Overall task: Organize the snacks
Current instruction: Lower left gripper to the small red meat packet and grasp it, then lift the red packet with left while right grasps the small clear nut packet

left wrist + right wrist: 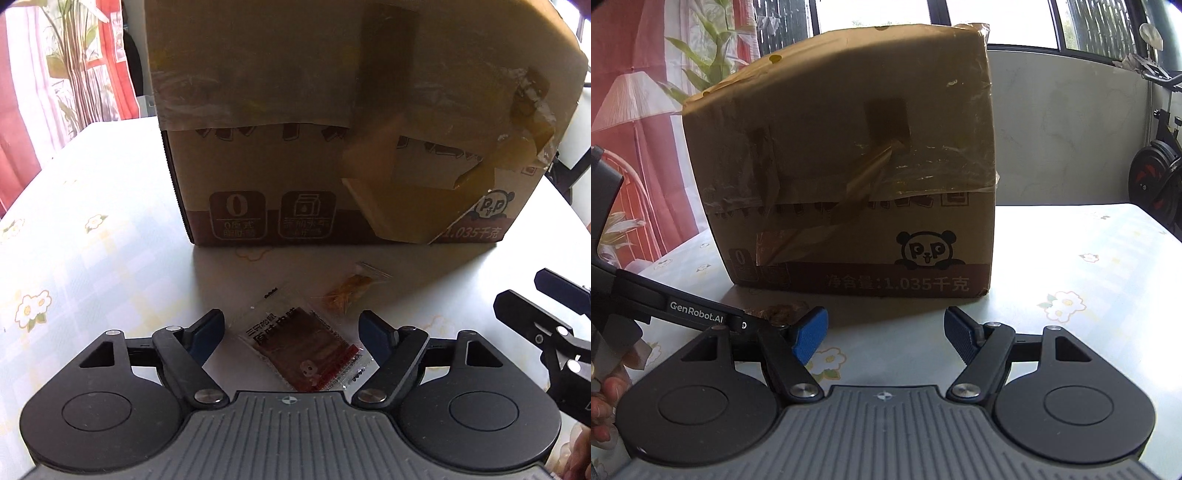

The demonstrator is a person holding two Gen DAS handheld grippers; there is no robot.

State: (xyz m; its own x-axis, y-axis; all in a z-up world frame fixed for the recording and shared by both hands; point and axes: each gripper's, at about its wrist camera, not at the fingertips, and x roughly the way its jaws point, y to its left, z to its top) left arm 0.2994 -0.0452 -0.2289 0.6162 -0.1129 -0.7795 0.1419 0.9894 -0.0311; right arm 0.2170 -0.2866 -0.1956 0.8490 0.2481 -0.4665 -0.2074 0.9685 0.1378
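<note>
My left gripper (291, 328) gapes astride the jerky packet (306, 350); I'd drop lower, then pinch its middle; right gripper (886, 332) empty, released

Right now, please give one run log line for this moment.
left gripper: open over jerky packet | right gripper: open, empty | orange packet: on table | box: behind

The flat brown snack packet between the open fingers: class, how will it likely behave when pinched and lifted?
The snack packet is probably light and somewhat floppy, being a thin flat pouch. Its glossy film looks slippery. Lying flat on the table, it may slide rather than lift.
</note>
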